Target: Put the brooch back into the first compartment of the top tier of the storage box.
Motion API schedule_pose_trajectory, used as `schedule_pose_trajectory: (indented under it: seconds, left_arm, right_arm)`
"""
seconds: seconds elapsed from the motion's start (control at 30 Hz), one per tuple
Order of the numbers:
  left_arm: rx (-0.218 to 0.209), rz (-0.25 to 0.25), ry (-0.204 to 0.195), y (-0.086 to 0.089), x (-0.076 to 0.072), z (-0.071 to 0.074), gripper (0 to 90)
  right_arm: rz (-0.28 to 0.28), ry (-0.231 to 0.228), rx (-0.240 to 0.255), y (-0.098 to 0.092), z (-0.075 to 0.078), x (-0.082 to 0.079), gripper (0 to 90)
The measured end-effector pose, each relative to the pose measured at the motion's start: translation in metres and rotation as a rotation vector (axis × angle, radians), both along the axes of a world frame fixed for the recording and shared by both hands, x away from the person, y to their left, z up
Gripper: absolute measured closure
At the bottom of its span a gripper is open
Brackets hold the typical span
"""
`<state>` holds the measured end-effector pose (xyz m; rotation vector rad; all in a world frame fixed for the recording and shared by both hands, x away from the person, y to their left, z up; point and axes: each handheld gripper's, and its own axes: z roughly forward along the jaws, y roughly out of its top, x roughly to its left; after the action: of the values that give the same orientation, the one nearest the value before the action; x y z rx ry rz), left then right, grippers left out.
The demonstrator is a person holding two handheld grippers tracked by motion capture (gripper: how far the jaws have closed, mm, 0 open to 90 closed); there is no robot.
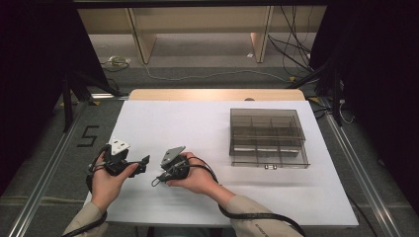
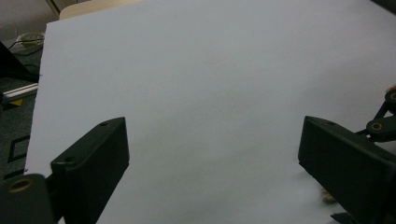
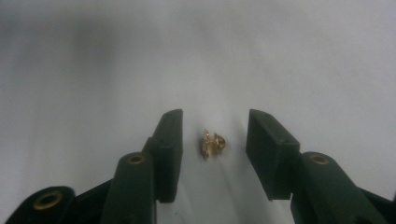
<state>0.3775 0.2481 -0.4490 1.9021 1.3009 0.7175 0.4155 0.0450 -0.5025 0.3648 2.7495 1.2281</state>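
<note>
A tiny gold metal piece [image 3: 212,143], like a small stud, lies on the white sheet [image 3: 93,70]. My right gripper [image 3: 215,122] points down at it with one jaw on each side; neither pad touches it, so the gripper is open. From above, the right gripper [image 1: 158,179] sits at the near middle of the sheet, tipped down and left. Just to its left, my left gripper [image 1: 144,161] rests in the other hand. Its jaws [image 2: 212,140] stand wide open over bare sheet with nothing between them.
A smoky clear plastic box [image 1: 269,138] with several compartments stands closed at the right of the white sheet [image 1: 173,118]. Bare wood of the table [image 1: 212,94] runs along the far edge. Cables trail from both grippers off the near edge.
</note>
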Motion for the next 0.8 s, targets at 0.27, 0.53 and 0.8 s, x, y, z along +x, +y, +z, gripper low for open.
schedule_pose_trajectory:
  seconds: [0.27, 0.53, 0.8]
  left_arm:
    - [-0.001, 0.002, -0.001, 0.0003, 0.0001, 0.0002, 8.5]
    - [0.003, -0.003, 0.002, 0.0002, 0.0001, -0.0001, 8.5]
    - [0.004, -0.005, 0.004, -0.0004, 0.0002, -0.0007, 8.6]
  right_arm:
    - [-0.005, 0.001, 0.002, 0.0009, -0.0001, 0.0011, 66.2]
    - [0.008, 0.009, 0.001, 0.0021, 0.0003, 0.0006, 76.6]
    - [0.004, 0.023, 0.005, 0.0021, 0.0001, 0.0011, 80.2]
